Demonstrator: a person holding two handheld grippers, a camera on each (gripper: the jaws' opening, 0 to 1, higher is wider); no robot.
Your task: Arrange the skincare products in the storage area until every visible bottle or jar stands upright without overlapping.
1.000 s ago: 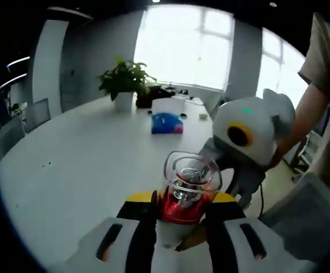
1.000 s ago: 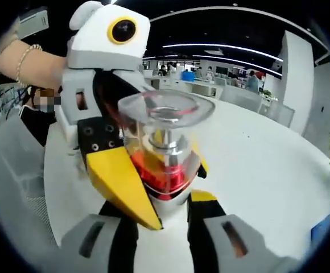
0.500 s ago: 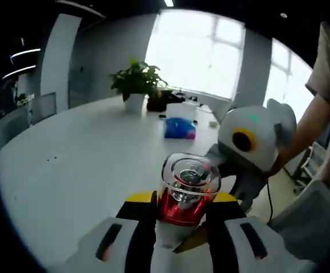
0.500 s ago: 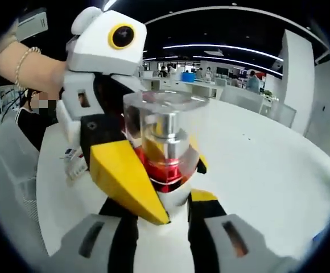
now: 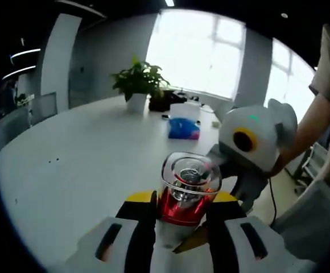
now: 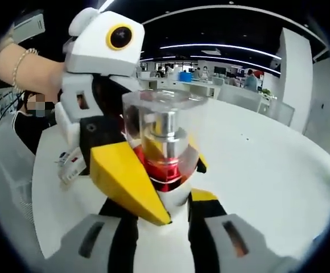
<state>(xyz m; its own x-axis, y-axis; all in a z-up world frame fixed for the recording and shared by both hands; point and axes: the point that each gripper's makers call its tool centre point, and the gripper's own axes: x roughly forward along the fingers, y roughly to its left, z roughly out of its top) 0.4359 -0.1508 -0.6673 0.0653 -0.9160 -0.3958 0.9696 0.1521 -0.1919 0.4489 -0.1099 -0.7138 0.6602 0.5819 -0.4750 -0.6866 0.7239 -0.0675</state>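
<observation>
A red skincare bottle [image 5: 183, 206] with a clear cap over a silver pump is held up above the white table [image 5: 68, 165]. My left gripper [image 5: 182, 199] is shut on its red body, yellow-tipped jaws on either side. The right gripper [image 5: 194, 239] comes in from the right and reaches under the bottle. In the right gripper view the same bottle [image 6: 164, 142] stands upright with my right gripper [image 6: 168, 200] shut on its white base. The left gripper [image 6: 162, 173] enters from the left, one yellow jaw crossing in front of the bottle.
A potted plant [image 5: 136, 85], a white box [image 5: 185, 110] and a blue packet [image 5: 183, 128] sit at the table's far side. A small printed white item [image 6: 71, 163] lies on the table by a grey chair [image 6: 5, 170]. A person's arm [image 6: 17, 60] wears a bracelet.
In the right gripper view the bottle has gone from leaning toward the camera to upright. The small printed item has come into sight. Both grippers have kept their hold.
</observation>
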